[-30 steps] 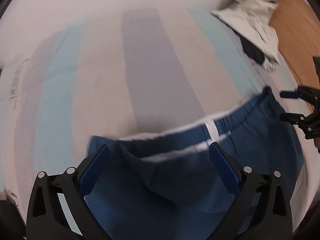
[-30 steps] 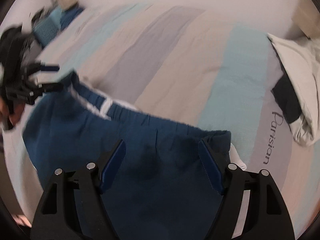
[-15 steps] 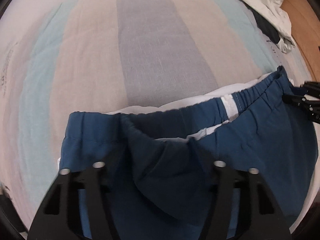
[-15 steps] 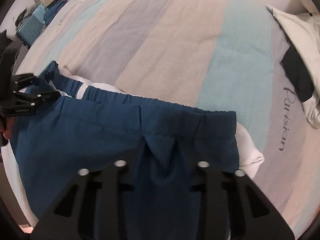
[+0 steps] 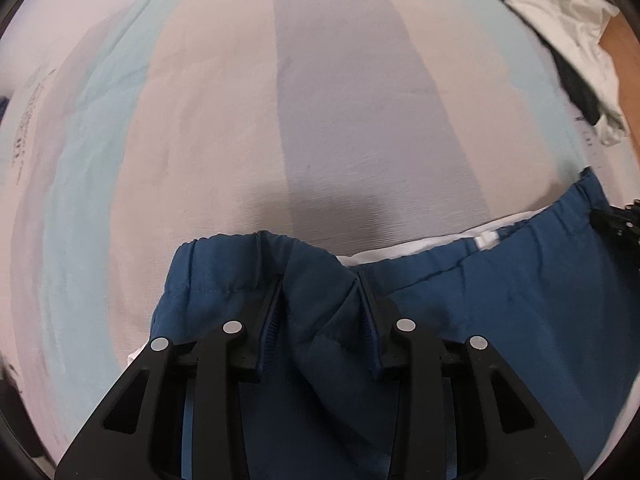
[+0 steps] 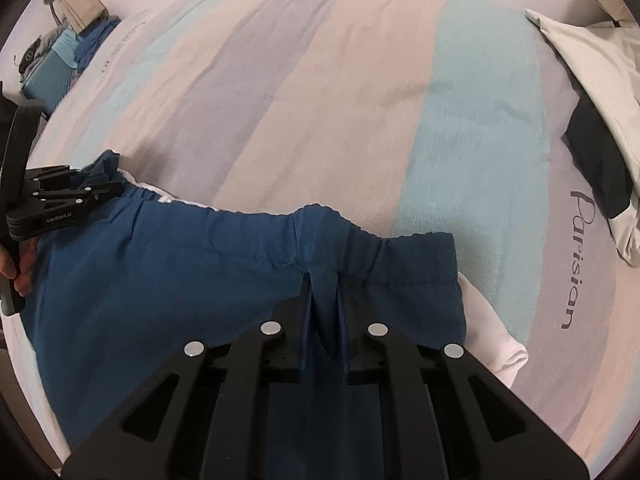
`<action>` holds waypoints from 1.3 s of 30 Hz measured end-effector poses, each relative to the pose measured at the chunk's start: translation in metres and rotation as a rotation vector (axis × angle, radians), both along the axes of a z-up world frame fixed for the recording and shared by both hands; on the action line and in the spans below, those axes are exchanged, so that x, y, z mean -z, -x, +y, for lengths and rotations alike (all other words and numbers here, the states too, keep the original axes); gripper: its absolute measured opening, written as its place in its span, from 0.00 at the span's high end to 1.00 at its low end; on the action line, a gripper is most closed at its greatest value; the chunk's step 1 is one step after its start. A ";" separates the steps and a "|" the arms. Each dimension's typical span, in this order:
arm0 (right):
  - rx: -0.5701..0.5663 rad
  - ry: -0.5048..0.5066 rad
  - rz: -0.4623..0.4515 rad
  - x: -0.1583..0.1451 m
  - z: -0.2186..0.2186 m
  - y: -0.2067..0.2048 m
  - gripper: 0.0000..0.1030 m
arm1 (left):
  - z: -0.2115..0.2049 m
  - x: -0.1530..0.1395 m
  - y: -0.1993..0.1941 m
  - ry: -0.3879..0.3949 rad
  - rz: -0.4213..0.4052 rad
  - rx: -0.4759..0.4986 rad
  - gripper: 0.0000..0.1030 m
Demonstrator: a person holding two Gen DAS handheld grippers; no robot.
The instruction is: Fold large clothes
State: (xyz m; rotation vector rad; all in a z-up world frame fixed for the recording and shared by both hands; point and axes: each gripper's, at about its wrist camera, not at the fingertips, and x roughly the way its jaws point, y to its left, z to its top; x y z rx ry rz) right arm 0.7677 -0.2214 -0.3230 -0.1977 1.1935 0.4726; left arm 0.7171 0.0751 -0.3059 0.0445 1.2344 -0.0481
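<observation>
Dark blue trousers (image 5: 500, 320) with an elastic waistband and white lining lie on a striped bed. My left gripper (image 5: 320, 276) is shut on a pinch of the waistband near its left end. My right gripper (image 6: 323, 276) is shut on a fold of the same trousers (image 6: 160, 272) near the waistband's right end. The waistband stretches between the two grippers. The left gripper also shows at the left edge of the right wrist view (image 6: 80, 192), and the right gripper tip shows at the right edge of the left wrist view (image 5: 616, 220).
The striped bedspread (image 6: 360, 100) in beige, grey and light blue reaches far ahead. A crumpled white and black garment (image 5: 572, 52) lies at the far right, also seen in the right wrist view (image 6: 600, 92). Blue items (image 6: 60, 68) sit past the bed's left edge.
Both grippers went from open above the trousers to shut on the waistband. The waistband has lifted into a pinched ridge in each gripper.
</observation>
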 end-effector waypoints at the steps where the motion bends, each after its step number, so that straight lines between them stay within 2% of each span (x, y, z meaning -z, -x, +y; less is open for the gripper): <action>1: 0.002 0.004 0.001 0.002 0.000 0.000 0.90 | -0.002 0.000 0.000 -0.008 -0.003 -0.009 0.64; 2: 0.007 0.006 0.003 0.003 0.000 0.002 0.87 | -0.003 -0.001 0.000 -0.019 -0.007 -0.018 0.62; 4: 0.011 0.025 -0.006 -0.001 0.001 0.005 0.82 | -0.014 -0.011 0.005 -0.104 -0.050 -0.031 0.41; 5: 0.011 0.037 -0.046 -0.010 0.001 0.013 0.67 | -0.018 -0.022 0.013 -0.146 -0.099 -0.028 0.36; 6: 0.009 0.036 -0.071 -0.017 0.002 0.019 0.56 | -0.020 -0.028 0.019 -0.152 -0.120 -0.021 0.26; 7: 0.009 0.029 -0.104 -0.027 0.000 0.030 0.39 | -0.022 -0.040 0.030 -0.146 -0.153 -0.014 0.18; 8: 0.010 0.025 -0.126 -0.033 -0.003 0.037 0.38 | -0.024 -0.051 0.044 -0.136 -0.185 -0.019 0.17; 11: 0.008 0.033 -0.162 -0.052 -0.012 0.068 0.38 | -0.032 -0.067 0.078 -0.098 -0.203 -0.008 0.16; 15: 0.067 0.084 -0.189 -0.064 -0.039 0.115 0.38 | -0.062 -0.071 0.136 -0.025 -0.183 0.039 0.14; 18: 0.188 0.081 -0.148 -0.062 -0.072 0.151 0.38 | -0.091 -0.064 0.180 0.016 -0.154 0.099 0.14; 22: 0.411 0.023 -0.046 -0.039 -0.119 0.204 0.38 | -0.132 -0.041 0.220 0.043 -0.120 0.153 0.15; 25: 0.529 -0.026 0.013 -0.018 -0.139 0.235 0.38 | -0.134 -0.021 0.227 0.050 -0.110 0.137 0.15; 29: 0.613 -0.125 0.047 0.003 -0.145 0.255 0.38 | -0.128 0.006 0.225 0.063 -0.065 0.103 0.14; 34: 0.653 -0.248 0.051 0.013 -0.144 0.254 0.35 | -0.140 0.026 0.227 -0.009 -0.056 0.160 0.11; 39: 0.695 -0.304 0.082 0.030 -0.149 0.242 0.33 | -0.138 0.021 0.230 0.009 -0.079 0.144 0.11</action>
